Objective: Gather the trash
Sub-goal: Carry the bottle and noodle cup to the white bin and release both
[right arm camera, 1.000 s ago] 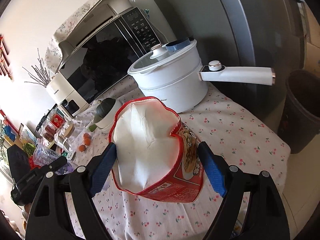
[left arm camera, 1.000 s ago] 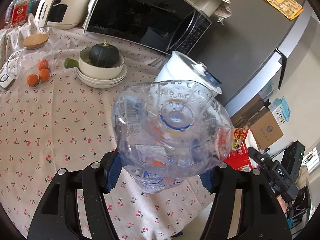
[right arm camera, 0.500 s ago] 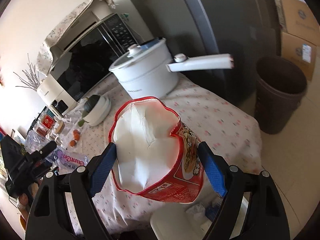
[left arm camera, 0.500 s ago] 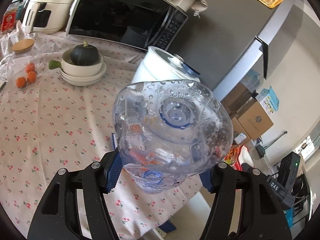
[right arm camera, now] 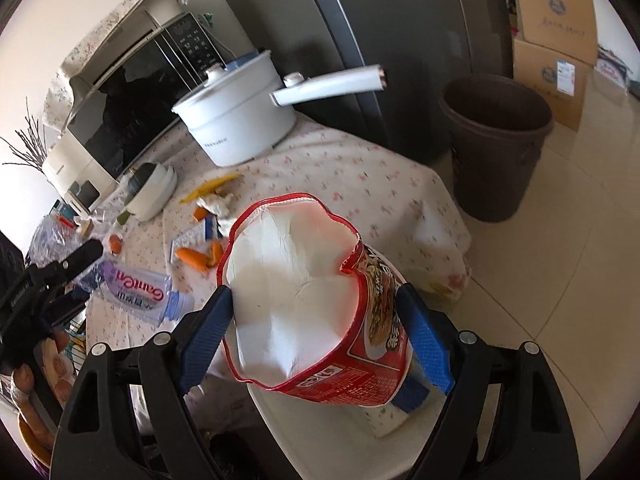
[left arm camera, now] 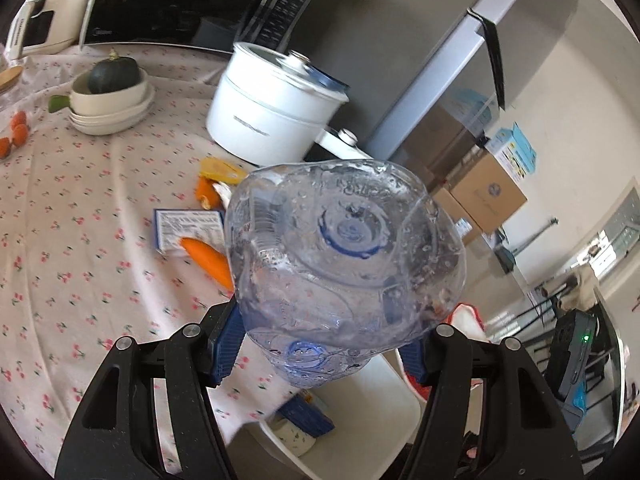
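A white pot [right arm camera: 240, 120] is blocking the desk [right arm camera: 360, 168] at 11 o'clock in the right wrist view, its handle [right arm camera: 332, 84] jutting toward the brown bin [right arm camera: 496, 144] at 2 o'clock. Peels [right arm camera: 212, 190], a carrot [right arm camera: 192, 258] and a leaflet [right arm camera: 188, 238] are cluttering 10 o'clock. Bare floor [right arm camera: 560, 280] is lying open at 3 o'clock.

A white electric pot [left arm camera: 276, 116] with a long handle [right arm camera: 332, 85] stands on the cherry-print tablecloth [left arm camera: 80, 208], before a black microwave [left arm camera: 176, 4]; a dark green squash [left arm camera: 114, 76] sits in a cream bowl [left arm camera: 108, 98] on stacked plates; cardboard boxes [right arm camera: 550, 36] rest by the grey fridge [right arm camera: 400, 20]; small orange fruits [left arm camera: 16, 132], perhaps tangerines, lie at the cloth's edge.
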A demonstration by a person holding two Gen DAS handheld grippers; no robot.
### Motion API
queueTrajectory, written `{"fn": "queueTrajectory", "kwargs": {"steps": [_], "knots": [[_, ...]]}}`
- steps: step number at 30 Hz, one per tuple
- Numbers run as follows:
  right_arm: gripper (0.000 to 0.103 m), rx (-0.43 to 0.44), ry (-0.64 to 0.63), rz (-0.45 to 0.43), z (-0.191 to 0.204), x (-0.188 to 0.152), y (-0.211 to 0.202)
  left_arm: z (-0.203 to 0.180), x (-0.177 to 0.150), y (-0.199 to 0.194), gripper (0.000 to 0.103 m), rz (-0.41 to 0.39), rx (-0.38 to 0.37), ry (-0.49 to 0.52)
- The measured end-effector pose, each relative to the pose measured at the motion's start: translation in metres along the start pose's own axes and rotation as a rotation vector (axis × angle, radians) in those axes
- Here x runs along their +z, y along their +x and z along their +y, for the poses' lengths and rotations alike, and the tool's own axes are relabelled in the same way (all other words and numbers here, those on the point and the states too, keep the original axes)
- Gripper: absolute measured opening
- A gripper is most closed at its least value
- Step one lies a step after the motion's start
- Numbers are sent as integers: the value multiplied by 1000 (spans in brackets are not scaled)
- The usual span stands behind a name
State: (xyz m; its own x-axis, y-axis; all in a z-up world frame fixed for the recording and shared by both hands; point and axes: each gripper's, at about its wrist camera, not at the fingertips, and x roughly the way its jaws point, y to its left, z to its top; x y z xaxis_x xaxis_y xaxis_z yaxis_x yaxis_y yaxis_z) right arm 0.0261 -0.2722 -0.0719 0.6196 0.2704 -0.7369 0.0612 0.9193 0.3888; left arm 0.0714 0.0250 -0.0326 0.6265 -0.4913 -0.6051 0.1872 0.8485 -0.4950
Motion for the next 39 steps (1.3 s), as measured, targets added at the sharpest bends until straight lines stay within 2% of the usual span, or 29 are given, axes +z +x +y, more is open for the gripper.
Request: {"fn": "queueTrajectory", "kwargs": {"steps": [10, 21, 24, 26, 30, 32, 39], "knots": [[84, -19, 15, 56, -16, -26, 2, -31, -13, 18, 62, 38, -34, 59], [89, -33, 56, 38, -37, -30, -8, -54, -18, 39, 62, 73, -61, 95], [89, -80, 52, 3, -41, -28, -13, -61, -21, 45, 62, 89, -68, 111], [89, -145, 39, -33, -44, -26, -18, -64, -22, 50, 62, 101, -72, 120], [89, -343, -13, -129, -46, -24, -29, -70, -28, 58, 62, 124, -73, 139], [90, -402, -21, -162, -49, -23, -33, -74, -31, 62, 62, 136, -74, 151], [92, -492, -38, -230, -56, -18, -44, -91, -49, 77, 62, 193, -73, 218]]}}
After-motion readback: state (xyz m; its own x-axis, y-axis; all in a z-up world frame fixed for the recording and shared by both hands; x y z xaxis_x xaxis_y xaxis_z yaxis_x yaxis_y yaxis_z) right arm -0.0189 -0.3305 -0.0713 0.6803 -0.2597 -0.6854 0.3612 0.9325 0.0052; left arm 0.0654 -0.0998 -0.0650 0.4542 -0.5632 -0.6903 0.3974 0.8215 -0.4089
